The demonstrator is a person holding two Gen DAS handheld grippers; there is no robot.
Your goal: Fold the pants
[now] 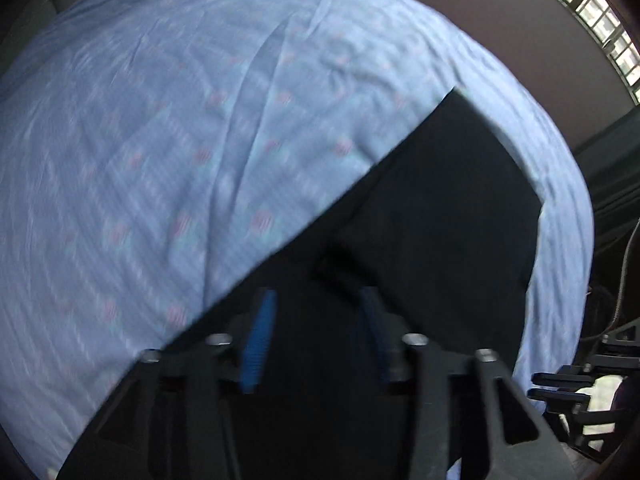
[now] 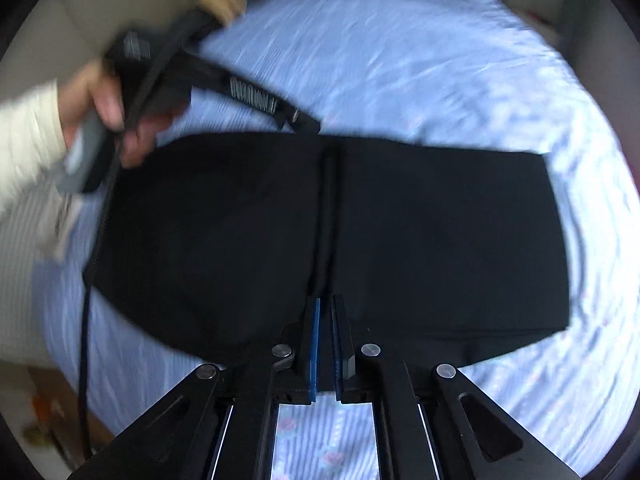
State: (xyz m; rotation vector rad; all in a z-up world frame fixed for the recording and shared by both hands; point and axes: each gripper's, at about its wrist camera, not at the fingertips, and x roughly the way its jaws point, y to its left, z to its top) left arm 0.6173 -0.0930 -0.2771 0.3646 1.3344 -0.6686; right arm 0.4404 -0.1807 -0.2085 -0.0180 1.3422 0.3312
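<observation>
Left wrist view
Landmark: black pants [image 1: 440, 208], lying on a pale blue bedsheet [image 1: 168, 152] with small pink motifs.
Left gripper [image 1: 316, 316]: spread apart above the pants' near part; blue pads [image 1: 260, 340] stand well apart with dark cloth seen between them; whether any fold is pinched cannot be told.
Pants edges: one straight edge runs diagonally from the lower left to a corner at the upper right; a second, lifted layer ends in a short edge just beyond the fingertips.
Open room: broad sheet to the left of and beyond the pants; a narrow strip of sheet on their right before the bed edge.
Beside the bed: black frame parts [image 1: 576, 384] to the right of the pants.

Right wrist view
Right gripper [image 2: 326, 308]: nearly closed, pinching the pants' [image 2: 440, 240] near edge at a central vertical crease.
Pants: spread flat as a wide dark rectangle across the bedsheet [image 2: 400, 60]; right edge straight and square-cornered, left edge rounded.
Left gripper [image 2: 304, 122]: fingertips at the pants' far edge, above the crease; held by the left hand [image 2: 112, 112] in a cream sleeve; jaw state unclear through blur.
Cable [image 2: 86, 320]: hangs down past the pants' left edge.
Open room: sheet on all sides of the pants, widest beyond the far edge.
</observation>
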